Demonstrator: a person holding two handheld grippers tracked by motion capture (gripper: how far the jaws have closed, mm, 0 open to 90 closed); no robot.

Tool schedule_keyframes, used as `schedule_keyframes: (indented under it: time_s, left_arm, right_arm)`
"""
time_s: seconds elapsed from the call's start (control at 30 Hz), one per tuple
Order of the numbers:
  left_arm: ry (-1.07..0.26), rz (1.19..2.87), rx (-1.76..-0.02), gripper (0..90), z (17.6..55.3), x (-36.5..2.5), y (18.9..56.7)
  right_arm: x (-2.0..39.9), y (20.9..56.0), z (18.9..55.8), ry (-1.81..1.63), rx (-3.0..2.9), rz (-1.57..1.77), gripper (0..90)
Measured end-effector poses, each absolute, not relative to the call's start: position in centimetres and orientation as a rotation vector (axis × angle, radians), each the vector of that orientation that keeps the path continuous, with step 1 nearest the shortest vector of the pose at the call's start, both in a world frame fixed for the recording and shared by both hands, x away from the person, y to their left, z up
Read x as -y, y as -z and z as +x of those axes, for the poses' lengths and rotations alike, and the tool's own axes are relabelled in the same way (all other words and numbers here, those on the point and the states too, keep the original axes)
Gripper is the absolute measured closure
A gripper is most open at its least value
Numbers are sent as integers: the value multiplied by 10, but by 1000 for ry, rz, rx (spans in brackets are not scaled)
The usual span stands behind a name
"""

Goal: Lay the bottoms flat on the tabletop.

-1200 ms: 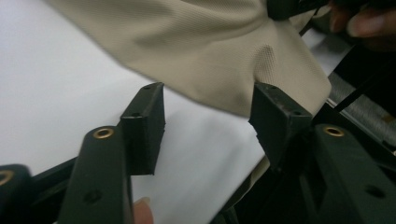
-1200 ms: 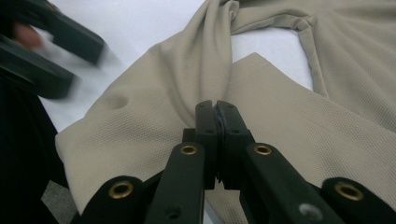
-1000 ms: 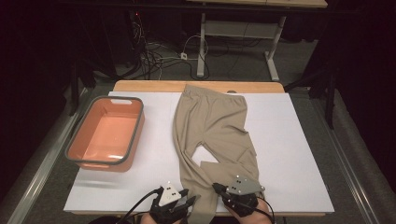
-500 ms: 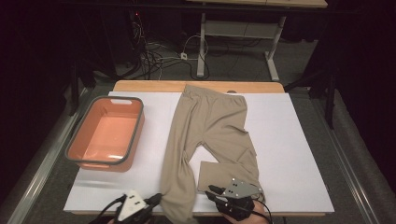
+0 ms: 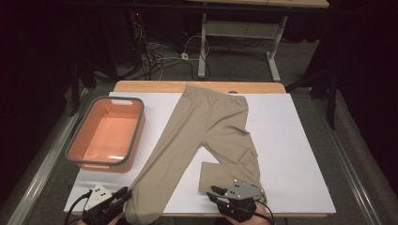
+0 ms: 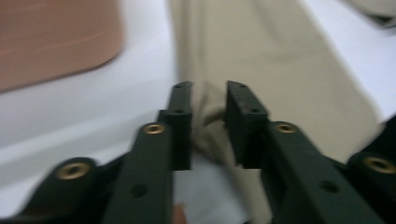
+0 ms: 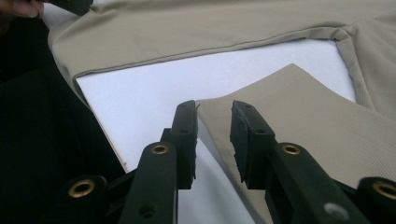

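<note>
Beige trousers (image 5: 211, 122) lie flat on the white board (image 5: 300, 154), waist at the far side. One leg runs diagonally to the front left and its cuff hangs over the front edge. My left gripper (image 5: 123, 193) is at that cuff. Its jaws have just been opening, and in the left gripper view bunched fabric (image 6: 208, 121) sits loosely between them (image 6: 208, 88). The other leg is folded back on itself, cuff (image 5: 209, 173) pointing left. My right gripper (image 5: 212, 194) has opened within the last second and stands open over that cuff's corner (image 7: 215, 105).
An orange bin (image 5: 137, 133) with a grey rim stands on the left of the board, close to the stretched leg. Bare white board lies to the right of the trousers. Beyond the wooden far edge (image 5: 197, 86) are cables and desk legs on the floor.
My left gripper has moved left along the front edge and drawn one trouser leg out away from the other. The right gripper stayed put; the folded cuff now lies exposed.
</note>
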State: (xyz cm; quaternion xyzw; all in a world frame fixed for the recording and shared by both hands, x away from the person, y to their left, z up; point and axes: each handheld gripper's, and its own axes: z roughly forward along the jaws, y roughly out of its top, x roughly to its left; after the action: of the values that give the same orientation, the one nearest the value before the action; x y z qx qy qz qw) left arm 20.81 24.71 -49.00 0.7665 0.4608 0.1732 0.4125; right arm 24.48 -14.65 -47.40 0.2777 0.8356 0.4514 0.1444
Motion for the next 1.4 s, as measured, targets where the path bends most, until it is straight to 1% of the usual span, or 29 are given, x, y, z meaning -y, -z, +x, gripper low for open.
schedule_keyframes:
  time_s: [0.03,0.07,0.13,0.2,0.27,0.33,0.37,0.4,0.43,0.47,0.53,0.57,0.7,0.9,1.03,1.13,1.27,1.33,1.4]
  left_arm:
    - [-439,1930,-1133,642,206,-241,487]
    - [-439,1933,-1098,639,204,-235,483]
    - [-379,1922,-1006,643,201,-218,479]
    - [-324,1954,-934,641,200,-198,480]
    - [-283,1992,-908,599,202,-179,485]
    - [-289,2053,-915,539,205,-165,492]
    - [-282,2084,-921,532,207,-161,496]
    - [-317,2070,-912,537,205,-159,498]
    - [-336,2070,-921,583,206,-158,499]
    - [-354,2068,-934,648,206,-157,499]
    - [-379,2068,-939,806,207,-158,500]
    - [-374,2066,-943,853,207,-159,499]
    - [-337,2060,-919,868,200,-156,498]
    - [-240,2114,-824,868,169,-146,496]
    - [-214,2149,-797,866,159,-143,501]
    - [-206,2107,-801,855,163,-147,498]
    - [-227,2029,-788,740,171,-157,489]
    - [-249,2003,-786,697,176,-164,487]
    - [-265,1981,-796,621,184,-171,485]
  right_arm:
    - [147,474,245,-1301,-2407,801,721]
    - [147,474,245,-1300,-2407,809,720]
    - [148,475,245,-1296,-2408,807,720]
    - [149,475,245,-1295,-2406,807,720]
    - [150,475,245,-1294,-2405,807,720]
    - [151,474,244,-1294,-2404,815,719]
    - [152,474,244,-1298,-2402,813,719]
    - [152,474,243,-1299,-2400,810,719]
    - [153,474,243,-1300,-2400,812,719]
    - [153,474,242,-1299,-2400,813,719]
    - [154,474,242,-1301,-2397,817,719]
    - [155,474,242,-1304,-2396,819,718]
    - [157,473,241,-1308,-2391,826,718]
    - [158,473,240,-1303,-2387,831,718]
    - [159,473,242,-1294,-2391,817,718]
    - [160,474,243,-1295,-2391,823,718]
    - [163,475,242,-1289,-2388,836,715]
    - [166,475,241,-1291,-2382,840,707]
    - [171,474,240,-1297,-2368,850,693]
